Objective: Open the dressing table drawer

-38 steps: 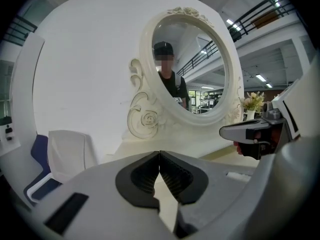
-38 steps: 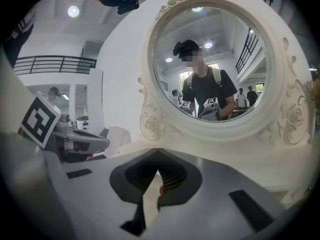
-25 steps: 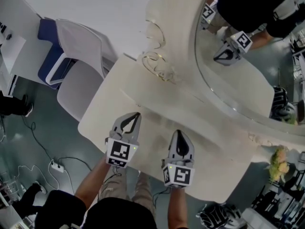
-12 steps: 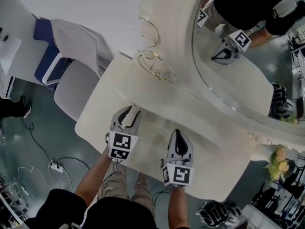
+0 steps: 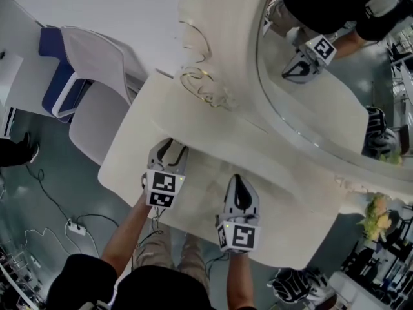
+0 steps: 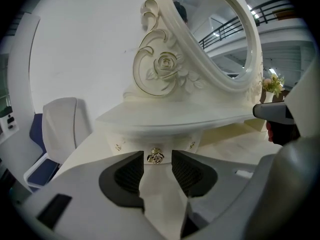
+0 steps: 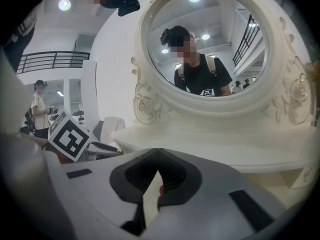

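drawer (image 6: 134, 143): shallow cream front under the upper shelf of the dressing table (image 5: 139, 131); upright, looks shut.
knob (image 6: 155, 156): small gold rose, centred on the drawer front.
trim: a tiny gold ornament on either side of the knob.
place: straight ahead of the left claw (image 5: 175, 148); the knob sits just beyond its tips, in line with the gap.
contact: none; the jaws have just been opening and stand apart, nothing between the pads.

My left gripper (image 5: 171, 148), right gripper (image 5: 238, 181): grey-white, black ribbed pads (image 6: 131, 174), cube (image 5: 161, 190) with black-white square markers on each. I wear black short-sleeved top (image 5: 87, 276), pale trousers (image 5: 164, 254).
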A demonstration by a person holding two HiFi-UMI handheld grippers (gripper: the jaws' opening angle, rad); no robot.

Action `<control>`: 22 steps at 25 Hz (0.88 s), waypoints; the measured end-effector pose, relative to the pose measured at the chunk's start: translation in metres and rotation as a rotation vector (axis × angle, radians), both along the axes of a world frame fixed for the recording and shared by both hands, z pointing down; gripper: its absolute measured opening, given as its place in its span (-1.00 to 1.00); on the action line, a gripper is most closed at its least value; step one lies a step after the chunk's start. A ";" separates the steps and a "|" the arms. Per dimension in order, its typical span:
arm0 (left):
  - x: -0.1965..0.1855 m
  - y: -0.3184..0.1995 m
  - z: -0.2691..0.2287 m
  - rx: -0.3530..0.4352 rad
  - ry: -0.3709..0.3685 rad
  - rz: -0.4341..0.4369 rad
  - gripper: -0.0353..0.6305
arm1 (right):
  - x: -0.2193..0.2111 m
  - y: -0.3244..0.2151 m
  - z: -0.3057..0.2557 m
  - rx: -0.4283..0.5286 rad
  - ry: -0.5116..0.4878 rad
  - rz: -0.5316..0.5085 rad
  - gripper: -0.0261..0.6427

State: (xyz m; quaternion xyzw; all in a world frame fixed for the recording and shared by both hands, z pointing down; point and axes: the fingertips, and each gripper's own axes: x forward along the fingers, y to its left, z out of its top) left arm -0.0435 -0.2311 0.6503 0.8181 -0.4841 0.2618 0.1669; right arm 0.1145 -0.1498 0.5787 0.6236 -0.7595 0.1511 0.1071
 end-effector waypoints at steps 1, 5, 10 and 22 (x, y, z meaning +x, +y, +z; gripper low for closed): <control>0.000 -0.001 0.001 0.001 0.000 0.000 -0.41 | 0.001 0.000 0.000 -0.001 0.000 0.002 -0.93; 0.001 -0.004 0.003 0.001 -0.003 0.010 -0.42 | 0.002 0.000 0.002 -0.005 -0.002 0.010 -0.93; 0.000 -0.004 0.005 -0.005 -0.007 0.010 -0.53 | 0.003 0.000 0.001 -0.006 -0.006 0.016 -0.93; -0.002 -0.004 0.004 0.010 -0.010 0.009 -0.61 | 0.001 0.006 -0.002 -0.004 0.000 0.016 -0.93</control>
